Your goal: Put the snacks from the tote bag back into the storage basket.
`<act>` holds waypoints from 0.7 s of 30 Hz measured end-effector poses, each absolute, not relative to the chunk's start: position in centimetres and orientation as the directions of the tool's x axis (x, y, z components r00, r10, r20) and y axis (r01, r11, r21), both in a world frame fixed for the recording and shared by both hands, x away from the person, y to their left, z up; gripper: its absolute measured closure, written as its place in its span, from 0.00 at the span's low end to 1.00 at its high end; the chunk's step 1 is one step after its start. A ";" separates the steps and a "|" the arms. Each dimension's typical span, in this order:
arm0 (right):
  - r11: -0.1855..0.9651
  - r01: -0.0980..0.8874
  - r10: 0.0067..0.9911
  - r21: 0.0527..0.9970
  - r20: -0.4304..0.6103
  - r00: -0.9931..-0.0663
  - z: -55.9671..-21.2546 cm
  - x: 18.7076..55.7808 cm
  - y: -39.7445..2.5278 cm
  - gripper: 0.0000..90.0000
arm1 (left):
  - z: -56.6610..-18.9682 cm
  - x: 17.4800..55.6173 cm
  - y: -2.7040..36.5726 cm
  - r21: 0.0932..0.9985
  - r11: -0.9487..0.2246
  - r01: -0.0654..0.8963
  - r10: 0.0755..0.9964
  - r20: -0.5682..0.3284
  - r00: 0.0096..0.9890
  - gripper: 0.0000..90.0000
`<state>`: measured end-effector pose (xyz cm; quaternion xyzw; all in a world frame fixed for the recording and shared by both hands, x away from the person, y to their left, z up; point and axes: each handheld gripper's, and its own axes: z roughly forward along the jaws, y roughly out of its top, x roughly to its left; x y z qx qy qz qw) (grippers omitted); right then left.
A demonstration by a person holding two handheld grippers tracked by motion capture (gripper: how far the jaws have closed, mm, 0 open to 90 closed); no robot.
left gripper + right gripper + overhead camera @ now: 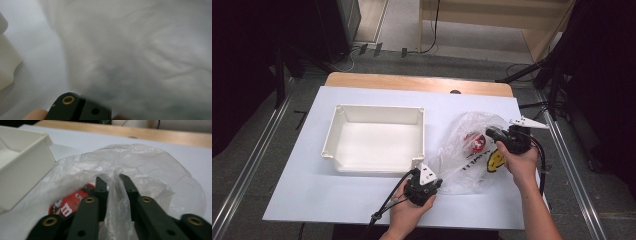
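The right gripper (113, 178) was clamped on a fold of the crinkled clear plastic bag (469, 150), right of the empty white plastic bin (377, 142). Inside lay a red candy packet (66, 206). The left gripper (424, 187) met the bag's near edge; its jaw state couldn't be told.

We see a thin, crinkled, see-through plastic bag (464, 150), a smooth matt cream plastic tray (377, 117), a matt white table sheet (312, 195) over pale wood, and matt black jaws with brass-coloured rivets (89, 200).
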<state>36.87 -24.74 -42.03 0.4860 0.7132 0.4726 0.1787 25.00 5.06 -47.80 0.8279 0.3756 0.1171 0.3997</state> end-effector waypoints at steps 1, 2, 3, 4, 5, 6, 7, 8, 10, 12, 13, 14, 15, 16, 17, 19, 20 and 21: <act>0.077 0.507 0.859 0.858 0.201 -0.471 -41.7 36.9 -24.7 0.98 | -47.8 25.0 5.0 0.749 -0.399 0.529 0.717 -0.106 0.689 0.98; 0.077 0.493 0.857 0.867 0.196 -0.477 -41.5 36.9 -24.5 0.99 | -47.8 25.0 4.9 0.749 -0.404 0.525 0.714 -0.100 0.693 0.99; 0.082 0.486 0.857 0.870 0.188 -0.481 -41.2 37.1 -24.3 1.00 | -47.8 24.9 4.9 0.747 -0.412 0.522 0.713 -0.093 0.695 0.99; 0.081 0.482 0.855 0.872 0.187 -0.483 -41.0 37.4 -24.0 1.00 | -47.8 24.9 4.8 0.745 -0.417 0.520 0.714 -0.086 0.695 1.00; 0.077 0.483 0.853 0.872 0.193 -0.484 -40.9 37.8 -23.7 1.00 | -47.8 24.9 4.8 0.745 -0.418 0.519 0.713 -0.084 0.696 1.00; 0.076 0.485 0.852 0.871 0.195 -0.485 -40.9 38.3 -23.4 1.00 | -47.8 24.9 4.8 0.744 -0.420 0.519 0.712 -0.084 0.697 1.00; 0.074 0.500 0.851 0.863 0.207 -0.483 -41.0 38.8 -23.1 1.00 | -47.8 24.9 4.8 0.744 -0.420 0.520 0.712 -0.084 0.697 1.00; 0.073 0.514 0.849 0.855 0.217 -0.481 -41.2 39.4 -22.9 1.00 | -47.8 24.9 4.8 0.743 -0.420 0.521 0.713 -0.086 0.696 1.00; 0.067 0.549 0.856 0.833 0.234 -0.460 -42.1 40.5 -22.6 1.00 | -47.8 24.9 4.9 0.742 -0.420 0.522 0.712 -0.087 0.697 1.00; 0.053 0.590 0.865 0.805 0.259 -0.430 -43.2 41.5 -22.9 1.00 | -47.9 24.9 4.9 0.742 -0.418 0.524 0.710 -0.093 0.698 1.00; 0.040 0.614 0.869 0.789 0.275 -0.411 -43.8 41.9 -23.2 1.00 | -47.8 25.0 4.9 0.739 -0.423 0.525 0.710 -0.091 0.699 1.00; 0.027 0.639 0.877 0.769 0.289 -0.384 -44.6 42.3 -23.8 1.00 | -47.8 25.0 4.9 0.738 -0.422 0.526 0.709 -0.092 0.699 1.00; 0.018 0.654 0.882 0.756 0.296 -0.366 -45.0 42.4 -24.1 1.00 | -47.9 25.0 4.9 0.738 -0.421 0.528 0.710 -0.094 0.698 1.00; 0.012 0.666 0.890 0.746 0.295 -0.347 -45.6 42.5 -24.6 1.00 | -47.9 25.0 4.9 0.737 -0.419 0.530 0.711 -0.096 0.696 1.00; 0.008 0.678 0.899 0.735 0.291 -0.327 -46.2 42.5 -25.0 1.00 | -47.9 25.0 4.9 0.738 -0.417 0.531 0.713 -0.097 0.695 1.00; 0.012 0.693 0.912 0.720 0.277 -0.304 -47.3 42.3 -25.7 1.00 | -47.8 25.0 4.9 0.737 -0.412 0.536 0.716 -0.102 0.690 1.00; 0.018 0.700 0.915 0.713 0.270 -0.299 -47.8 42.1 -26.0 1.00 | -47.8 25.1 5.1 0.741 -0.398 0.541 0.720 -0.114 0.685 1.00; 0.020 0.700 0.913 0.714 0.272 -0.304 -48.3 41.9 -26.3 1.00 | -47.8 25.1 5.1 0.743 -0.392 0.543 0.725 -0.114 0.679 1.00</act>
